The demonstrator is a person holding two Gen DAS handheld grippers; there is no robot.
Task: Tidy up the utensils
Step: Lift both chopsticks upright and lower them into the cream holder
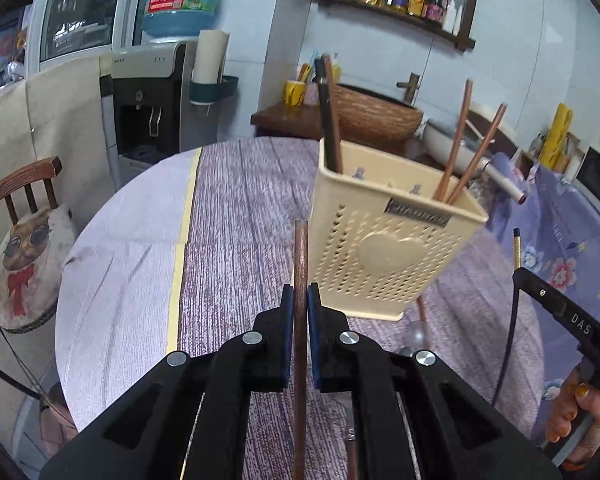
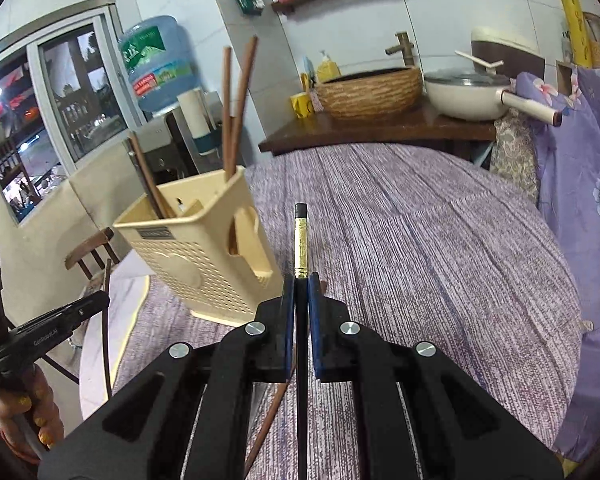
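Note:
A cream perforated utensil holder (image 1: 384, 240) stands on the round table and holds several brown chopsticks (image 1: 458, 148); it also shows in the right wrist view (image 2: 204, 256). My left gripper (image 1: 300, 300) is shut on a brown chopstick (image 1: 300, 264), held upright just left of the holder. My right gripper (image 2: 300, 292) is shut on a black chopstick with a gold band (image 2: 301, 248), to the right of the holder. A brown chopstick (image 2: 272, 412) lies on the table under the right gripper.
The table has a purple striped cloth (image 2: 420, 240). A wooden chair with a cushion (image 1: 24, 248) stands left. Behind are a water dispenser (image 1: 148, 100), a woven basin (image 2: 370, 92), a white pan (image 2: 464, 96) and a flowered purple cloth (image 2: 580, 200).

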